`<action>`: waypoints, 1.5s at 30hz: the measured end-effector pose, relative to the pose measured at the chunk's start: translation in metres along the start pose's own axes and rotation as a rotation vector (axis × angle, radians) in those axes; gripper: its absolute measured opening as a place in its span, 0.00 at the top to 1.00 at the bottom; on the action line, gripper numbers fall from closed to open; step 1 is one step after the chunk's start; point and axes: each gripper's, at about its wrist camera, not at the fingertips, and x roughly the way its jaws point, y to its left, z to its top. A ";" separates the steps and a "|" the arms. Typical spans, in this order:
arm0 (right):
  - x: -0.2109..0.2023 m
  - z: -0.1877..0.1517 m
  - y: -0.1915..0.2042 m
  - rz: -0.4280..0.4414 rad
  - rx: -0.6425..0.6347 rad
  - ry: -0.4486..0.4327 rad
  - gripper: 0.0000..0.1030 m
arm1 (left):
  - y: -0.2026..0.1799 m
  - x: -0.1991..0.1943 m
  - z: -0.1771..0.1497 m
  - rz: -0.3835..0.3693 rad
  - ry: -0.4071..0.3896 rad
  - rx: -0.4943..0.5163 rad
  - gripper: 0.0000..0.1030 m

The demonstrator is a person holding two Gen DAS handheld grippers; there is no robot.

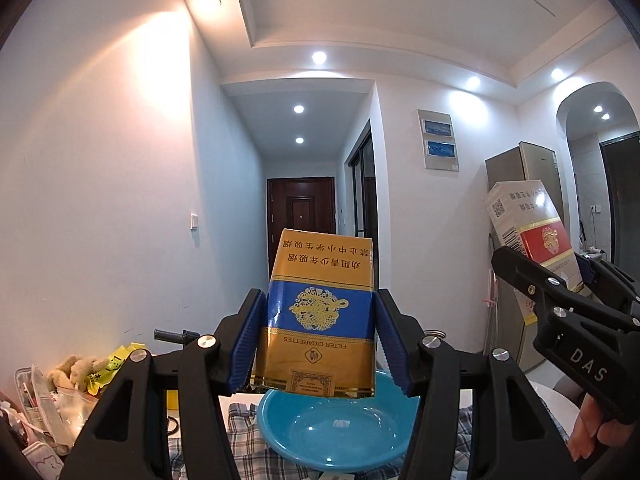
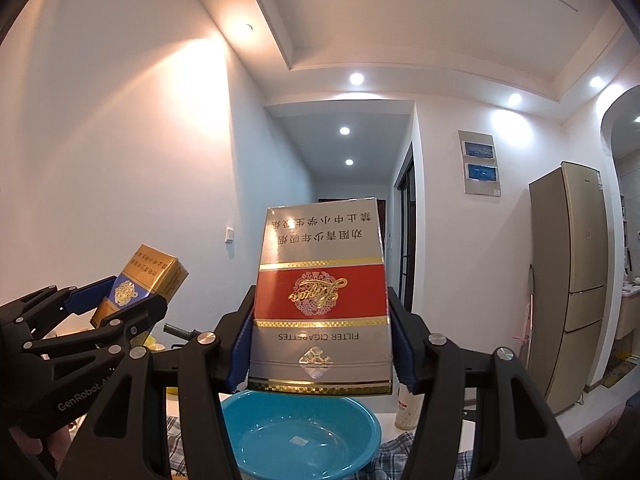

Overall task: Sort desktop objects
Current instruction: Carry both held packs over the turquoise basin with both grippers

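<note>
Clamped between the blue ribbed pads of the left gripper, a gold and blue cigarette pack was held upside down, its printed text inverted, above the near rim of a blue plastic basin. Both pads were pressed flat against the pack's 2 narrow sides. The basin was seen resting on a checked cloth spread over a table, and its bowl held nothing visible.

In the right wrist view, a silver and red cigarette pack was gripped the same way by the right gripper, also inverted and raised above the basin. The jaws were closed on its sides, with the blue pads partly hidden behind the pack's edges.

Each gripper was caught by the other's camera: the right one at the right edge of the left view, with part of a hand below it, and the left one at the left edge of the right view. Both packs were held off the table, level with each other and well apart.

A clutter of packets and a plush toy lay at the table's left end. A tall refrigerator stood against the right wall.
</note>
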 end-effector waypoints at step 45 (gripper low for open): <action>0.058 -0.031 -0.021 -0.014 0.044 0.073 0.46 | 0.011 0.074 -0.034 -0.003 0.043 -0.042 0.45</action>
